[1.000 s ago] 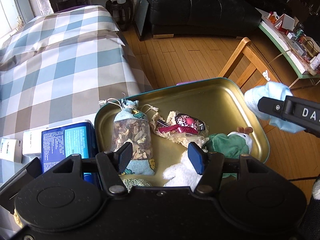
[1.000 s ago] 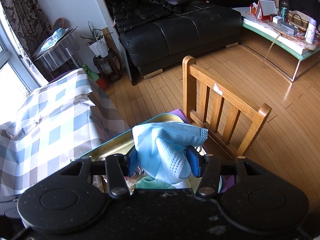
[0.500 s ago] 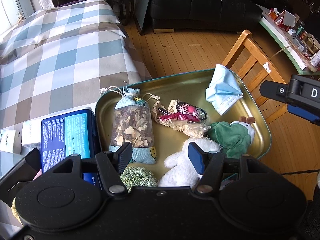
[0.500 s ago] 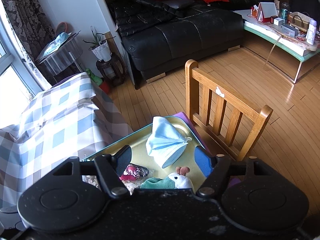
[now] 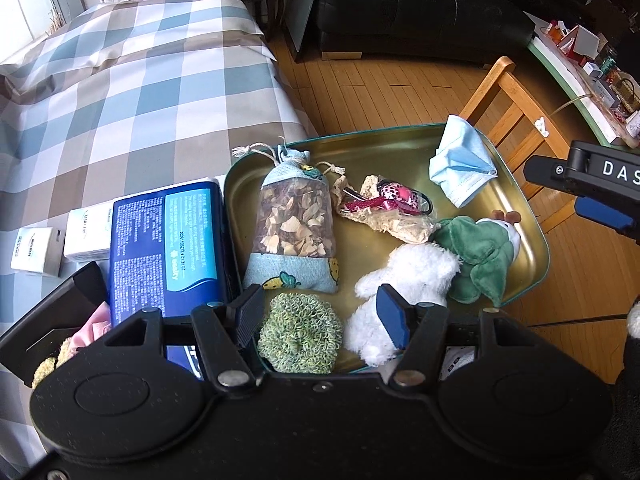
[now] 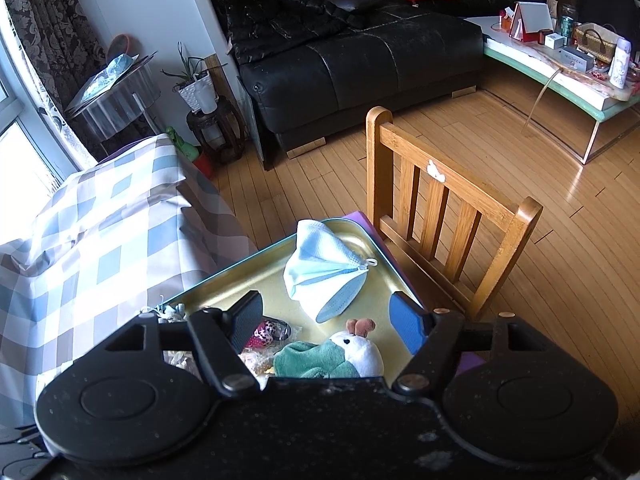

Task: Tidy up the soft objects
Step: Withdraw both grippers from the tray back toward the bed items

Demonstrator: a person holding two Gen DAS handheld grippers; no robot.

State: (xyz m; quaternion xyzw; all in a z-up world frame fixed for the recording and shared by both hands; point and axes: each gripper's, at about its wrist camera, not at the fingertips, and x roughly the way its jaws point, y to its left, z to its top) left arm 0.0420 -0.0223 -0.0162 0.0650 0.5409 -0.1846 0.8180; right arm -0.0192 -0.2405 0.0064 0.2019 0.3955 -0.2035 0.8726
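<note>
The mask [image 5: 460, 170] now lies loose in the tray [image 5: 384, 140], in its far right corner, against the rim nearest the chair [image 6: 440, 216]. A second ago it hung pinched in the right gripper [image 6: 332, 320] above that corner; half a second ago it had already dropped onto the tray. The right gripper now stands open and empty, its fingers spread wide over the tray's right side, with the mask lying just beyond them. In the left view the right gripper [image 5: 592, 196] sits off the tray's right edge, farther from the mask than before.

The left gripper [image 5: 322, 316] is also open and holds nothing. It hovers over the tray's near edge, a little higher and farther back than a second ago, so more of the near contents show.

The other things in the tray have not shifted. The sachet [image 5: 294, 220] lies at the left side, the pink pouch [image 5: 390, 200] in the middle, the green toy [image 5: 476, 252] near the right rim, the white toy [image 5: 404, 284] beside it, and the scrubber [image 5: 300, 332] at the near edge. The blue pack [image 5: 168, 240] lies on the checked cloth [image 5: 120, 92], touching the tray's left rim, with two white boxes [image 5: 86, 236] to its left.
</note>
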